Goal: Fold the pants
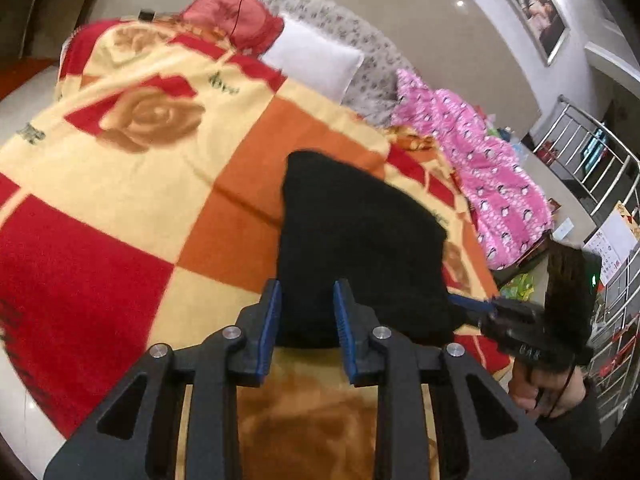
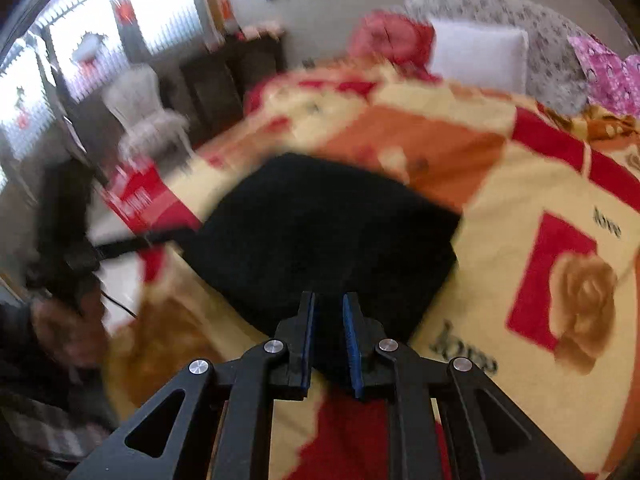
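Note:
Black pants [image 1: 352,232] lie folded into a compact pad on a red, orange and cream rose blanket [image 1: 160,184]. My left gripper [image 1: 306,292] hovers at the near edge of the pad. Its blue pads stand apart, the black cloth shows in the gap, and neither pad presses on it. In the right wrist view, blurred, the pants [image 2: 320,220] fill the middle. My right gripper [image 2: 329,300] is at their near edge with a narrow gap between the pads and no grip that I can see. The right gripper [image 1: 464,304] also shows beside the pad's right corner, and the left gripper [image 2: 176,234] at its left edge.
A white pillow [image 1: 316,60] and a red pillow [image 1: 236,16] lie at the head of the bed. A pink patterned garment [image 1: 492,176] sprawls along the right side. A white chair [image 2: 148,112] stands off the bed's far left. A hand [image 1: 552,392] holds the right gripper.

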A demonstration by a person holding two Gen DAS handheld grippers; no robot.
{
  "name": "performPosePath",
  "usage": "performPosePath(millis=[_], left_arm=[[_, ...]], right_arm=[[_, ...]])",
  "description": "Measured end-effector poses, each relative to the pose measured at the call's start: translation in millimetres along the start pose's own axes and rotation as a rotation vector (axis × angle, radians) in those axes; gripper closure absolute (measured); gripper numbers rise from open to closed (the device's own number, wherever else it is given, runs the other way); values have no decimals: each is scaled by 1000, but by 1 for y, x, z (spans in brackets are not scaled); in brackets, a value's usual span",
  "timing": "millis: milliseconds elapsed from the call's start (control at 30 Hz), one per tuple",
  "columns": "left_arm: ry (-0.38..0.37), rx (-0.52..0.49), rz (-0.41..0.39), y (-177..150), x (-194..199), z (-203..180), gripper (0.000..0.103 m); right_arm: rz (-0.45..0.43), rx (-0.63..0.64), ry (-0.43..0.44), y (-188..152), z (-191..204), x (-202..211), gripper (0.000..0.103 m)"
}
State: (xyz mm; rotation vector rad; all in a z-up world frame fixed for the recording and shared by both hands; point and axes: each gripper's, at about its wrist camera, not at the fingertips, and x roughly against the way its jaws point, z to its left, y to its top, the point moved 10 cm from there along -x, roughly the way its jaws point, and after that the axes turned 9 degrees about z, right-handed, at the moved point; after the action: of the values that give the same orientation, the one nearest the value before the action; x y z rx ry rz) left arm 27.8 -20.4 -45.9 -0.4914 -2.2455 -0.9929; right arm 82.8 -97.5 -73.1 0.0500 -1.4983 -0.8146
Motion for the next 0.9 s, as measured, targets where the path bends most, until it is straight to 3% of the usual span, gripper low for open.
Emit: performPosePath(millis=[167, 367, 433, 467, 567, 733, 833, 900], left_arm=[[26, -34, 53, 10, -21, -1, 74], [64, -94, 55, 25, -34, 3, 62], [62, -100, 54, 29, -29, 2, 67], [63, -116, 26, 35, -19, -2, 73], [42, -164, -97, 63, 10, -20, 75], [52, -187, -46, 82, -19, -32, 76], [116, -190, 11, 75, -49, -24, 87], [126, -188, 13, 68, -61, -17, 87]], right_arm=[[-117, -180, 151, -17, -14, 1, 88], [-195, -296, 199, -21, -19, 2, 89], [-205, -304, 202, -19, -19, 1, 89], [-207, -310, 206, -19, -19, 1, 89], [-214, -305, 199, -19, -19, 2, 89], [-221, -303, 192, -23, -20, 4, 89], [-223, -301, 190, -24, -19, 4, 89], [-224, -300, 190, -24, -19, 5, 89]])
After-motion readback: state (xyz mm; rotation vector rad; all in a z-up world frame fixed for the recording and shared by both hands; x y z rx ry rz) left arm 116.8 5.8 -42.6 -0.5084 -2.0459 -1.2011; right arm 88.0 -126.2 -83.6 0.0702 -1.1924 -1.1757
